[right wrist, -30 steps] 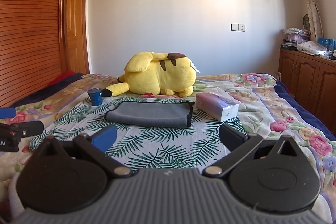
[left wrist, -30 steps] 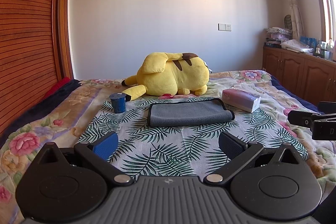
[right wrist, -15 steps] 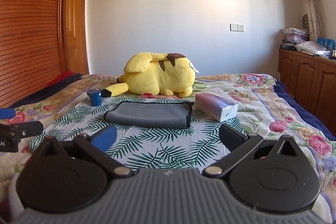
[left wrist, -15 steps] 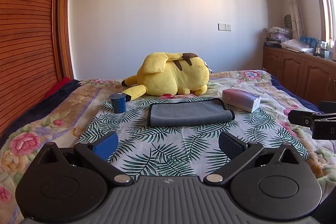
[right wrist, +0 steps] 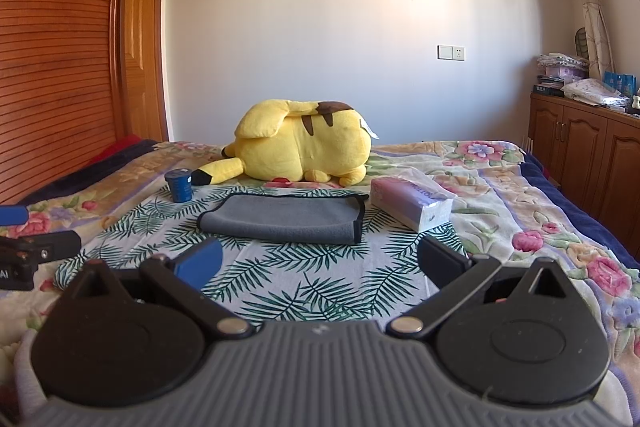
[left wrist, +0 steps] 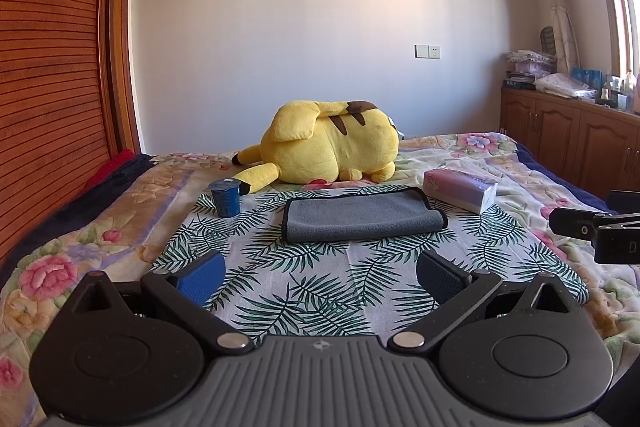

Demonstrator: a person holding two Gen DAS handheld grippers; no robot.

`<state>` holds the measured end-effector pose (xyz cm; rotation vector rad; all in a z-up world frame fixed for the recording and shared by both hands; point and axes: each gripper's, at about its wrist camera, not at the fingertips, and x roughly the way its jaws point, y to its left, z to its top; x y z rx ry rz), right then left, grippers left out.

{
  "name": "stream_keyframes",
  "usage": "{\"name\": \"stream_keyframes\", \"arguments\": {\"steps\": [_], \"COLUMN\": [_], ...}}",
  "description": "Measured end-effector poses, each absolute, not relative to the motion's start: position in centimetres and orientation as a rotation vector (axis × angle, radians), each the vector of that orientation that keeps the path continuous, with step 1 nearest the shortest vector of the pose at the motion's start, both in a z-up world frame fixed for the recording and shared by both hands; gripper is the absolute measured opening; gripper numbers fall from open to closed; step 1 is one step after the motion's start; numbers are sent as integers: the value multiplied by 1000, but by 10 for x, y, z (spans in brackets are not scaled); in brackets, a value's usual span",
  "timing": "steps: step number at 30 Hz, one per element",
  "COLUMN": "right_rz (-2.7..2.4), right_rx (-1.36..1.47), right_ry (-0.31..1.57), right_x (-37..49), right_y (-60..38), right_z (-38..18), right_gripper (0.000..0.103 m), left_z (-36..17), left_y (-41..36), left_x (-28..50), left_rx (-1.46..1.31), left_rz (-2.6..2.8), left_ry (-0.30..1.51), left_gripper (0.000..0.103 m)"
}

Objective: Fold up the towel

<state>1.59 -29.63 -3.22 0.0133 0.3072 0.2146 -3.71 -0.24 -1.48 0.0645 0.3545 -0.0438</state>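
A grey towel with a dark border lies folded flat on the palm-leaf cloth on the bed; it also shows in the right wrist view. My left gripper is open and empty, well short of the towel. My right gripper is open and empty, also short of the towel. The right gripper shows at the right edge of the left wrist view, and the left gripper at the left edge of the right wrist view.
A yellow plush toy lies behind the towel. A blue cup stands left of the towel, a tissue pack right of it. Wooden wardrobe on the left, wooden cabinets on the right.
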Motion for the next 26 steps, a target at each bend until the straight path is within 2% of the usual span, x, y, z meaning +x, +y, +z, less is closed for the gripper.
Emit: {"name": "stream_keyframes", "arguments": {"steps": [26], "right_rz": [215], "right_rx": [13], "right_ry": [307], "right_x": [15], "right_y": [-297], "right_z": [-32], "right_gripper": [103], "left_z": [-15], "left_y": [-2], "left_x": [-37], "left_rx": [75], "left_rz": [-45], "left_ry": [353], "left_gripper": [87]}}
